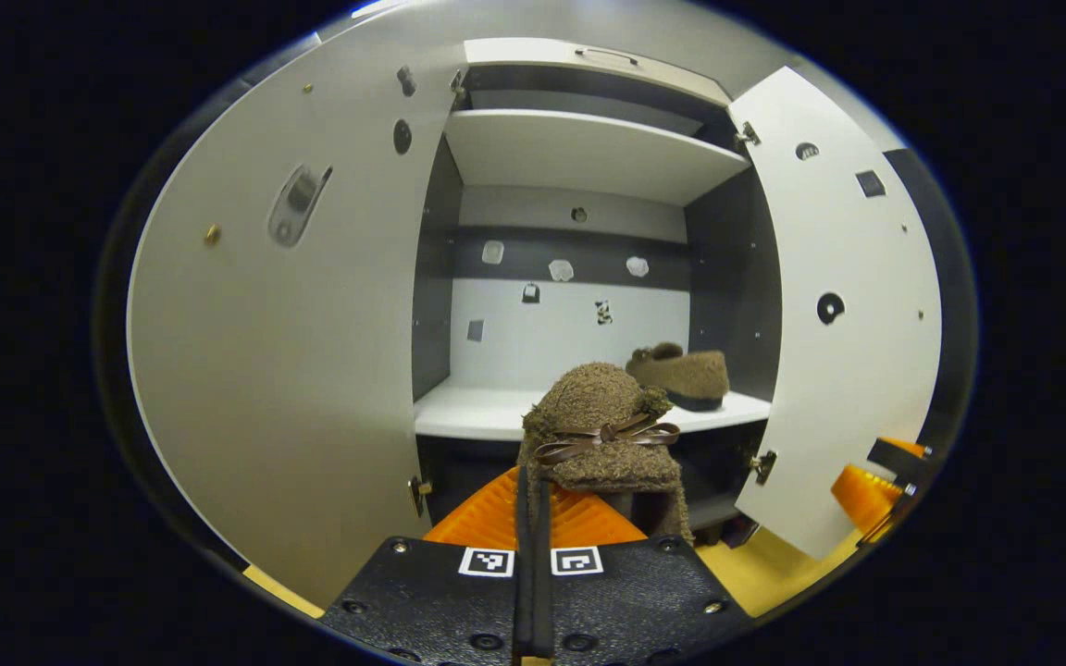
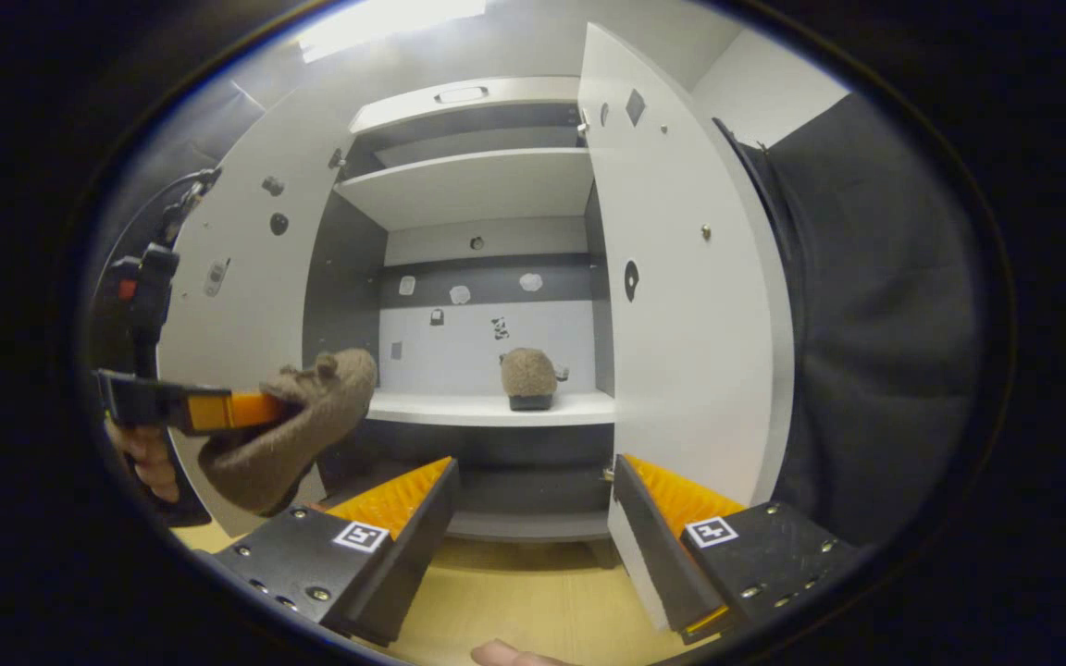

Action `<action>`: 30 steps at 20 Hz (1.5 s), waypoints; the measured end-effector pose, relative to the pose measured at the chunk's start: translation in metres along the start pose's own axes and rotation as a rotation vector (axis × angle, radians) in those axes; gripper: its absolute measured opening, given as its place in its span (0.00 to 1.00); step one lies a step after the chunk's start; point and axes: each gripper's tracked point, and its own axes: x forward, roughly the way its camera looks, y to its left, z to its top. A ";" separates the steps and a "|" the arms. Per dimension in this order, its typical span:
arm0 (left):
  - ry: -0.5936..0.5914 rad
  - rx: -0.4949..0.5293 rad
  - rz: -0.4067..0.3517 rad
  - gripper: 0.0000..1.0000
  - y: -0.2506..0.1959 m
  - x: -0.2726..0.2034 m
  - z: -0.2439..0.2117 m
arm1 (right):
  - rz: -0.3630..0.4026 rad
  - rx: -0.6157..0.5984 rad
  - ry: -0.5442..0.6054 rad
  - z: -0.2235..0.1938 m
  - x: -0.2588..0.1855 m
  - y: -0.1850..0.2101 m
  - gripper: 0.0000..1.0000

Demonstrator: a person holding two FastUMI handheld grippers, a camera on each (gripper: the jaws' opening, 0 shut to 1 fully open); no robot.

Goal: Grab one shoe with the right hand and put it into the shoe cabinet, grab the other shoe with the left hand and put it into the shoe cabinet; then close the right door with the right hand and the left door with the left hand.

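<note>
Brown fuzzy shoe (image 1: 602, 435) clenched in my left gripper (image 1: 533, 518), toe aimed into the shoe cabinet (image 1: 588, 153); my right gripper (image 2: 533, 527) is released, fingers apart.

Both views facing open cabinet (image 1: 588, 157).

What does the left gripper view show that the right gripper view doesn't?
Left gripper view: the brown bow on the held shoe, seen close up, pinched by the left hand-held gripper. Right gripper view: the person's hand holding that gripper, the shoe from the side, and the right hand-held gripper standing wide open. Both: the shoe cabinet with its two doors open and the second shoe resting on its shelf.
</note>
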 end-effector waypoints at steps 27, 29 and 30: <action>0.026 0.006 0.127 0.01 -0.001 0.258 0.040 | 0.020 -0.033 -0.075 0.071 0.011 -0.006 1.00; 0.034 -0.003 0.126 0.00 0.000 0.268 0.029 | 0.015 -0.030 -0.066 0.066 0.013 -0.009 1.00; 0.042 0.003 0.136 0.01 0.003 0.271 0.026 | 0.012 -0.029 -0.062 0.064 0.014 -0.010 0.98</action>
